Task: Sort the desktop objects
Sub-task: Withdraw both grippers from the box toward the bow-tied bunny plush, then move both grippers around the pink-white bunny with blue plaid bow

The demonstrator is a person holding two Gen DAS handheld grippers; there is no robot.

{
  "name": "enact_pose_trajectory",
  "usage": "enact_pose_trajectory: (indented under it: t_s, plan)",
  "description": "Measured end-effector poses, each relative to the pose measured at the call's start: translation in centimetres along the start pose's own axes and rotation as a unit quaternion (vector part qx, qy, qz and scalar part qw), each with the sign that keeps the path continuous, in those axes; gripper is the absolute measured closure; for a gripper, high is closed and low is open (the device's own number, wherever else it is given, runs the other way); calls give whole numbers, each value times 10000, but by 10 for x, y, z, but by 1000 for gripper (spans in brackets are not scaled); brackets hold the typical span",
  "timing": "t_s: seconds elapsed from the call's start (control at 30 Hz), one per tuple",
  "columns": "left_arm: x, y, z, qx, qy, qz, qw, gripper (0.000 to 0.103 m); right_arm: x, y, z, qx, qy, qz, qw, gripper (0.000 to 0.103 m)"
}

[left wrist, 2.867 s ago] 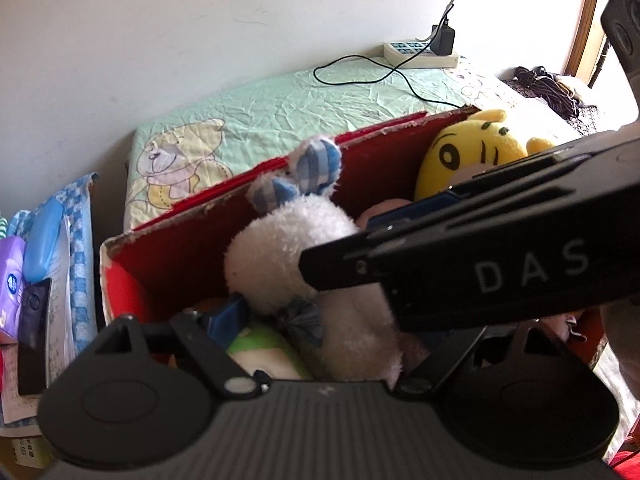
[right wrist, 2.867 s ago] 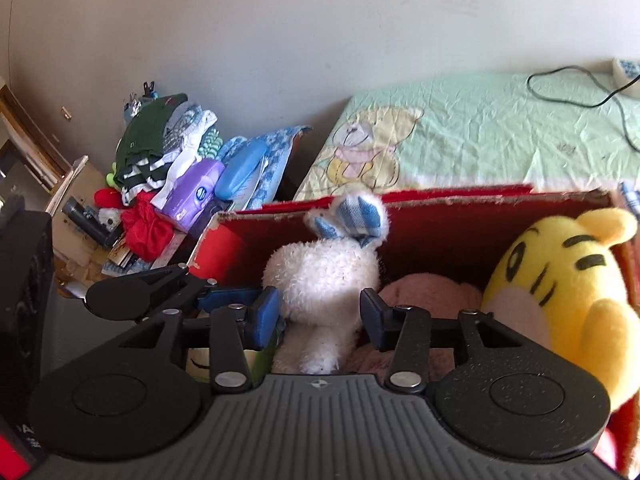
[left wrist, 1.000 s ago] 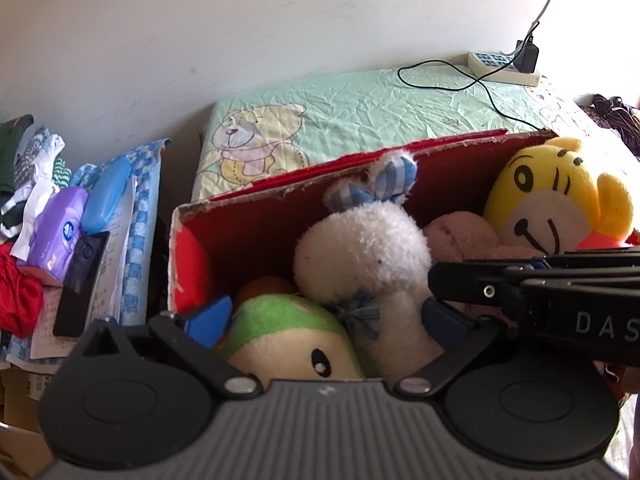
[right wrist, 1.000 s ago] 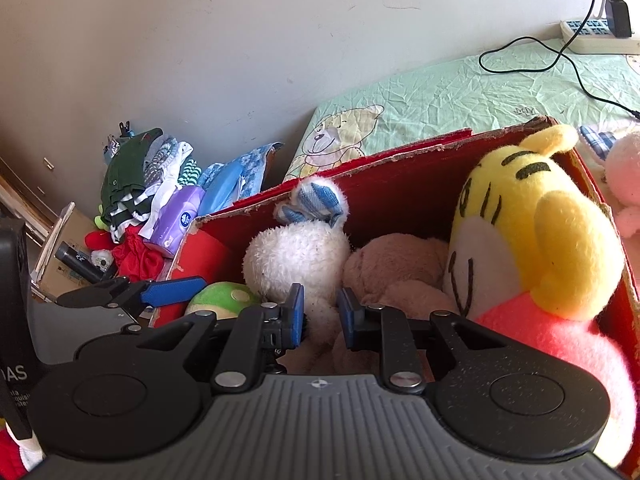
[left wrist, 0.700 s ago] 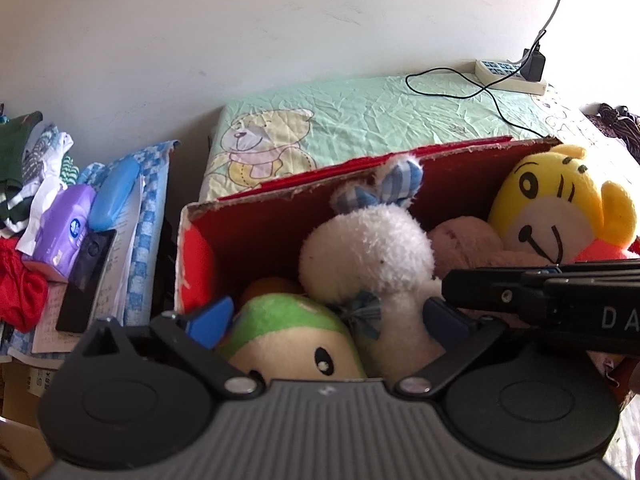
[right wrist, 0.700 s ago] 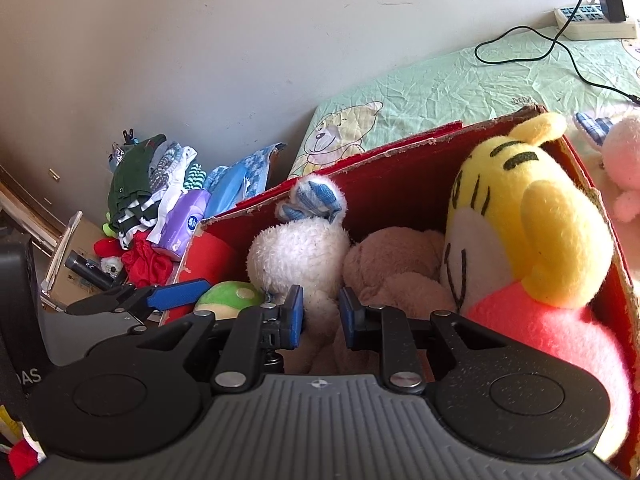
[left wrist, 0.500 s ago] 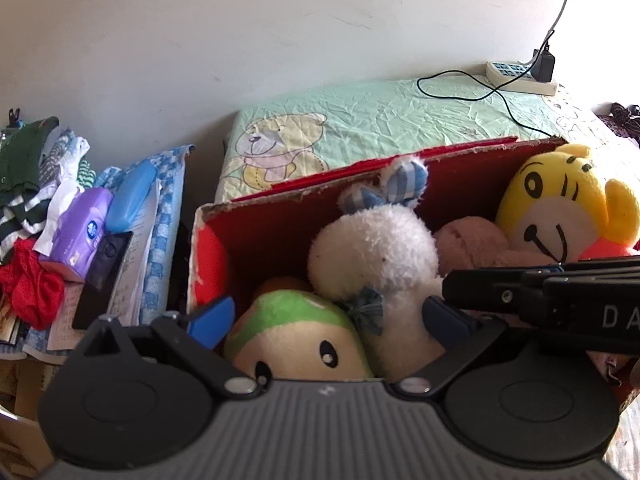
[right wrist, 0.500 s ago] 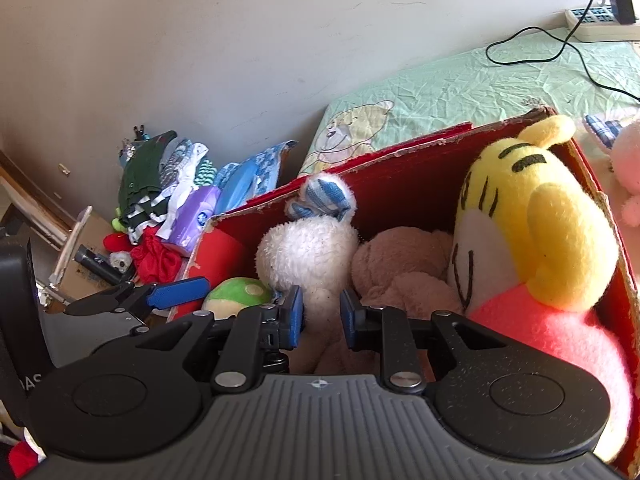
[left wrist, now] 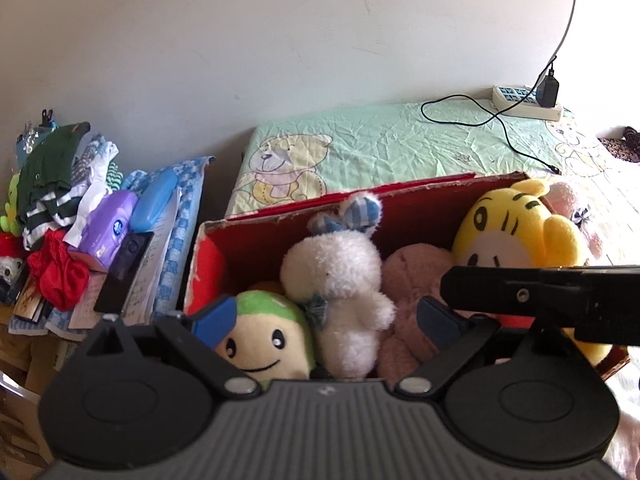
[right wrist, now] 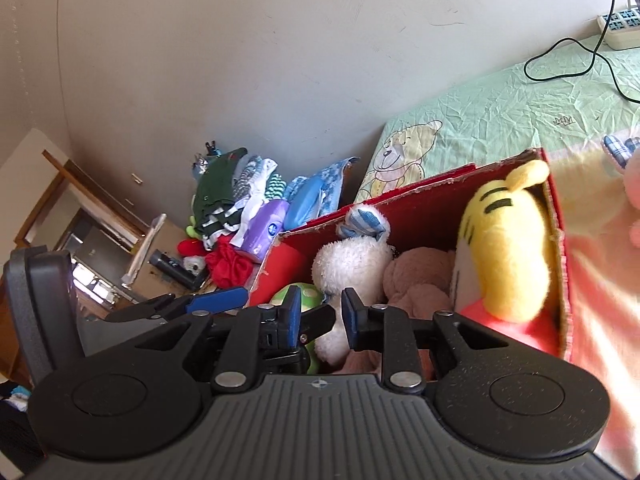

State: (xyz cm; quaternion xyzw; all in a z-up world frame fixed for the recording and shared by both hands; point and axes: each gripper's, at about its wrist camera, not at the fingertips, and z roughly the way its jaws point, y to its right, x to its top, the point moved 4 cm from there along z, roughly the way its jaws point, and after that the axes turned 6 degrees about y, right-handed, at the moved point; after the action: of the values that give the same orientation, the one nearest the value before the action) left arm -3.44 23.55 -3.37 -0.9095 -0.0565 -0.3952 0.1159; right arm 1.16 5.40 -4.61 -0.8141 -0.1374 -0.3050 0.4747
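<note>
Plain grey wall behind; green bear-print bed sheet (left wrist: 400, 148) carries a red cardboard box (left wrist: 420, 208) packed with plush toys.

Right tool (right wrist: 320, 316): jaws narrowed to a slim gap, blue pads not touching, nothing visibly between them. It hangs above the near edge of the box, in front of the white rabbit plush (right wrist: 352, 264). 2.9 s ago these jaws stood wide on either side of that rabbit; by 1.0 s ago they had drawn in to the present gap, with no toy in them. Since then the view has pulled up and back, so more wall and floor show.

Left tool (left wrist: 324, 320): jaws wide apart, empty, framing the green-capped plush (left wrist: 264, 336) and the rabbit (left wrist: 336, 280) from above. It too has risen and drawn back over the last second; the whole box now sits in its view.

Box contents: green-capped plush at left, rabbit, brown plush (left wrist: 412, 280), yellow tiger plush (left wrist: 516, 232) at right end. All inside the walls.

Judgement: the rabbit looks deposited and both tools are clearing the box. A pink plush (right wrist: 634, 200) lies on the bed just outside the right end, likely the next item. Clutter pile (left wrist: 80, 220) at left is untouched.
</note>
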Motion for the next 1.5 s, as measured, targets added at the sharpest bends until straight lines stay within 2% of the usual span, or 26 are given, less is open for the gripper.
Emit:
enact_pose_trajectory:
  t_s: [0.17,0.4,0.6,0.83,1.1,1.27,1.5]
  plan:
    - [9,34,-13,19,38,125,9999,5,6,16,-27,240,105,78,9996,76]
    - [26,90,-23,10,180,325,9993,5,16,49,-65,581,300,538,9964,75]
    - [37,132,-28,-34,330,374,9987,5,25,77,-97,678,494,781,9934,73]
    - [47,189,-31,-241,536,624,9963,5,37,114,-132,331,697,841,9935,73]
    - [46,255,-19,-563,671,1144,9896,5,39,165,-162,-464,832,828,9920,73]
    - [39,282,2,-920,444,1122,9884,5,32,200,-164,-884,725,883,9895,73]
    - [19,299,49,-952,-35,890,9915,6,27,236,-150,-1114,465,1051,9871,73]
